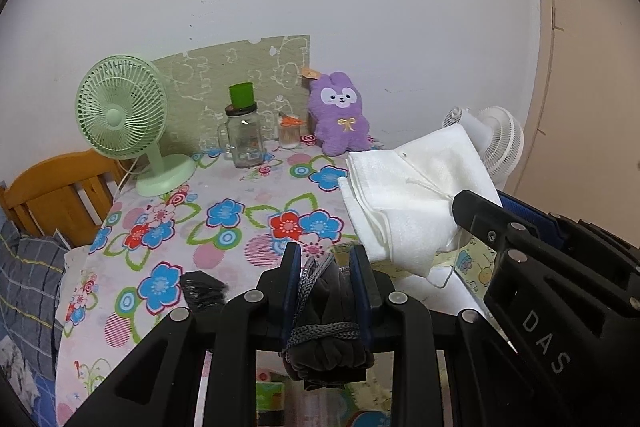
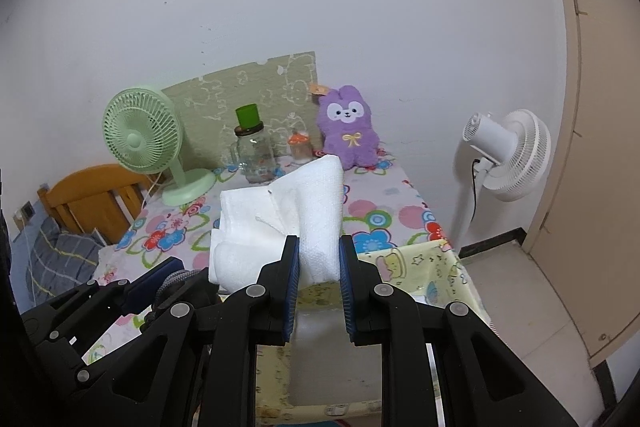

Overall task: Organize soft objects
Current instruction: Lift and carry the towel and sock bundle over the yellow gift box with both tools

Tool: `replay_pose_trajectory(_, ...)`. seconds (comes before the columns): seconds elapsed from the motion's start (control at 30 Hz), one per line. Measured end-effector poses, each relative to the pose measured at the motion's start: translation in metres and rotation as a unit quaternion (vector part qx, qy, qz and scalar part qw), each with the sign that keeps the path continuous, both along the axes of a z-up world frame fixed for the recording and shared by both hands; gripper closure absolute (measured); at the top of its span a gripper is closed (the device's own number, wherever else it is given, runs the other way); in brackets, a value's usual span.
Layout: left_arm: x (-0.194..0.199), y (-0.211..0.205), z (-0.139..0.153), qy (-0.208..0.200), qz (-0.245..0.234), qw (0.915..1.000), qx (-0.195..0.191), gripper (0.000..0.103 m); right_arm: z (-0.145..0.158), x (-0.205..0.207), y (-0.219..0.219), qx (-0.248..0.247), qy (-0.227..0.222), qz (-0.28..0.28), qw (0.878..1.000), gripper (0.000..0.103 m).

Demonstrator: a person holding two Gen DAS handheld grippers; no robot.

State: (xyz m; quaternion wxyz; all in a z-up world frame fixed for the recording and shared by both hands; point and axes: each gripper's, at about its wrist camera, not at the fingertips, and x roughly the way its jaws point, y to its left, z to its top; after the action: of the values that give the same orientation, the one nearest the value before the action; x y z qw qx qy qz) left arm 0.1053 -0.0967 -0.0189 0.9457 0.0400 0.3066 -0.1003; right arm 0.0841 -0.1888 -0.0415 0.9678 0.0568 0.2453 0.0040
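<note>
Behind white towel [image 2: 288, 223], left tongs [image 2: 160, 279] partly hidden.

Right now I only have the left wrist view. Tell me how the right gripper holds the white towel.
Observer: The right gripper is shut on one folded end of the white towel, and the rest spreads ahead.
Operator: Report what's underneath.
Observer: The yellow printed fabric bin. Its open top appears to sit right below the jaws.
Operator: Check the white fan.
Observer: The white fan stands on a floor pole right of the table, with a black cord hanging.
</note>
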Motion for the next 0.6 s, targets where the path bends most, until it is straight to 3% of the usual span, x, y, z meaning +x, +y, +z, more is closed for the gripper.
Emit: replay_pose_trajectory(0.6,0.012,-0.037,-0.019,0.021,-0.025,0.9995,0.002,0.079,-0.024,0.008,-0.043,0.0,0.019,-0.025,0.999,0.081)
